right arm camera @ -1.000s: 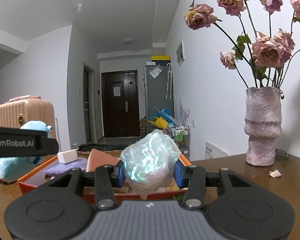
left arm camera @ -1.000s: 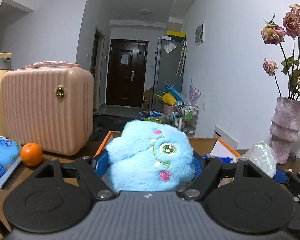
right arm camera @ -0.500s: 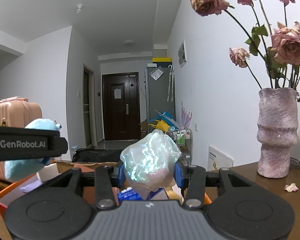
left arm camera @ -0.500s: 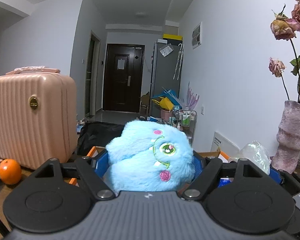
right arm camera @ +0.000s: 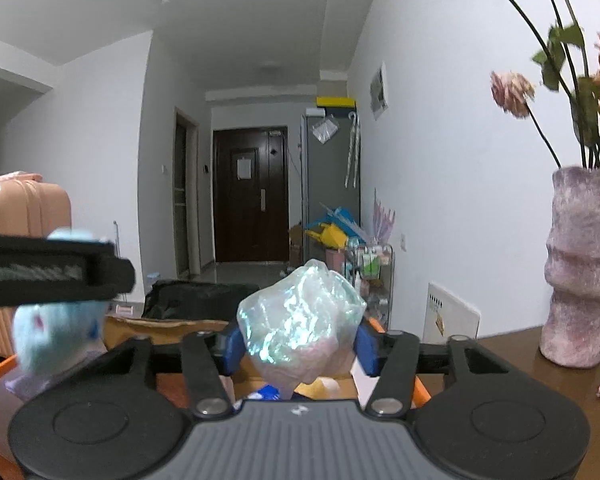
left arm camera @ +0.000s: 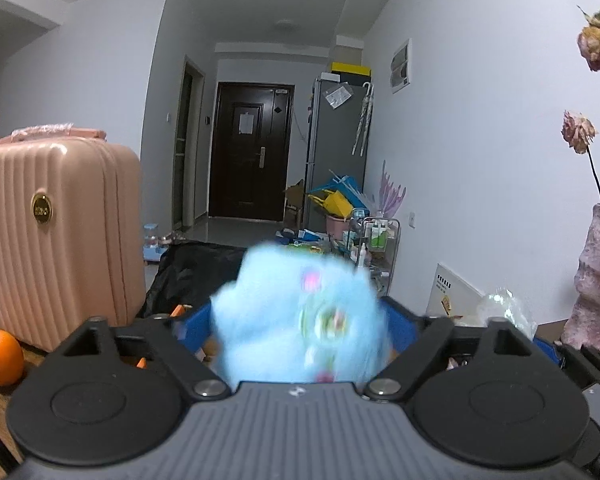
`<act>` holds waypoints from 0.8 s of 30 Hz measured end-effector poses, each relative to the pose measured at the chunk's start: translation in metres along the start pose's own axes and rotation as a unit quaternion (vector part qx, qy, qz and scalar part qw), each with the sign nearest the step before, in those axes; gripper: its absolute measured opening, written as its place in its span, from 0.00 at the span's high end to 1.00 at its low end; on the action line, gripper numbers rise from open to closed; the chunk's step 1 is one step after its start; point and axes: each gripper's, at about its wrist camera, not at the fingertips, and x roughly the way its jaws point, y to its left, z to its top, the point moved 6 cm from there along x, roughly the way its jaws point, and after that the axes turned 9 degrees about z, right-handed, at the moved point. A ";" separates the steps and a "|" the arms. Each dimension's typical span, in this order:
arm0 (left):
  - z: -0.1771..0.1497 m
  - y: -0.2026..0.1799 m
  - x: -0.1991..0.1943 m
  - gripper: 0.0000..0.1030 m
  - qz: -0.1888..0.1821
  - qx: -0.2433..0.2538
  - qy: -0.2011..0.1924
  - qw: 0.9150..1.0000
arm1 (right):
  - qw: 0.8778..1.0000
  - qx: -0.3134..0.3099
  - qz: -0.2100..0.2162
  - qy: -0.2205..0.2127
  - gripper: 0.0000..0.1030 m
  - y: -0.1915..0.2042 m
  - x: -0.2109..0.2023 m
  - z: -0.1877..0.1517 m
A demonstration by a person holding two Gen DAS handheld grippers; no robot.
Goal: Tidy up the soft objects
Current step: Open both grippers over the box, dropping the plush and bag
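Since a second ago: both grippers carried level over the orange box, suitcase slid leftward in view, and both sets of fingers opening.

Pink suitcase [left arm camera: 56, 240] on the worktop [right arm camera: 512, 364], far left; pink vase [right arm camera: 580, 272] far right. Orange box [right arm camera: 420, 390] lies directly below and ahead of both grippers, its rim partly hidden. Left gripper [left arm camera: 296, 328]: fingers spreading wide, blue plush toy [left arm camera: 300, 316] between them, motion-blurred and judged to be dropping free toward the box; contact with the pads cannot be told. Right gripper [right arm camera: 296, 344]: fingers parting, iridescent wrapped bundle [right arm camera: 300, 320] between them, upright, blue pads close at each side, apparently loosening. Each item sits straight ahead of its own fingers, above the box; neither needs crossing over. Orange [left arm camera: 0, 356] beside the suitcase, unused.
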 end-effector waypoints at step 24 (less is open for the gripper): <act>0.007 0.034 -0.072 0.00 0.019 -0.014 -0.041 0.999 | 0.999 0.030 -0.015 -0.035 0.00 -0.011 -0.067 -0.005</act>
